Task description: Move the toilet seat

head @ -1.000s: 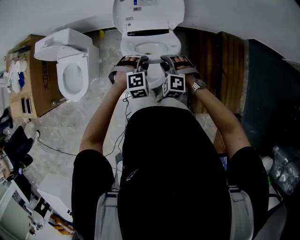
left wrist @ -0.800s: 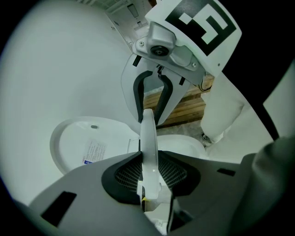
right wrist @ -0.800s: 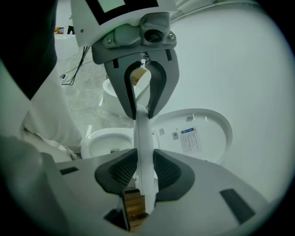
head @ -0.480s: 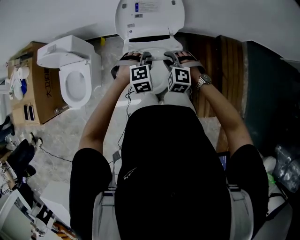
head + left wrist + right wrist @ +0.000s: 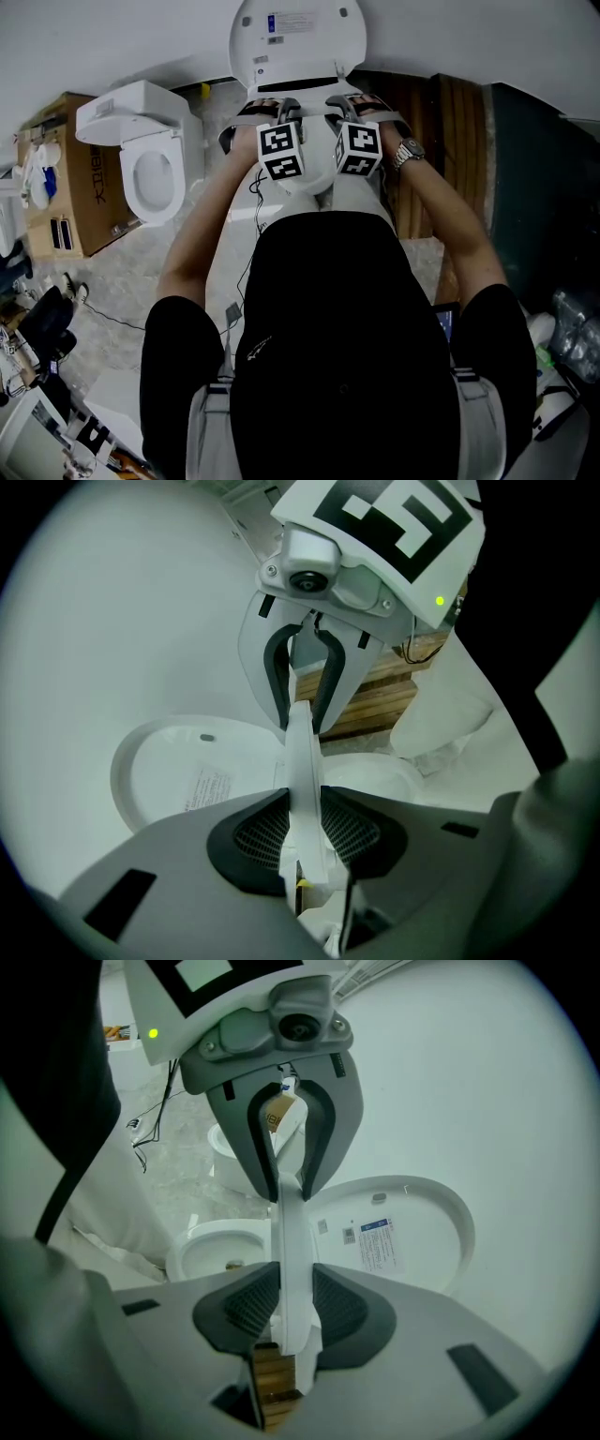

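The white toilet seat [image 5: 302, 780] is raised off the bowl [image 5: 370, 775] and I see it edge-on. My left gripper [image 5: 305, 832] is shut on its front rim, both pads pressed against it. Right beside it, my right gripper [image 5: 286, 1312] is shut on the same seat [image 5: 289, 1269]. In the head view the left gripper [image 5: 281, 112] and right gripper [image 5: 339, 108] sit side by side below the upright lid [image 5: 298, 33], and their marker cubes hide most of the seat.
A second white toilet [image 5: 150, 155] stands to the left, next to a cardboard box [image 5: 61, 178]. Wooden planks [image 5: 441, 141] and a dark panel [image 5: 534, 187] lie to the right. Cables [image 5: 94, 300] trail over the marble floor.
Both grippers have moved up and toward the wall with the seat still held. The seat has tilted higher, so the bowl opening no longer shows in the head view.
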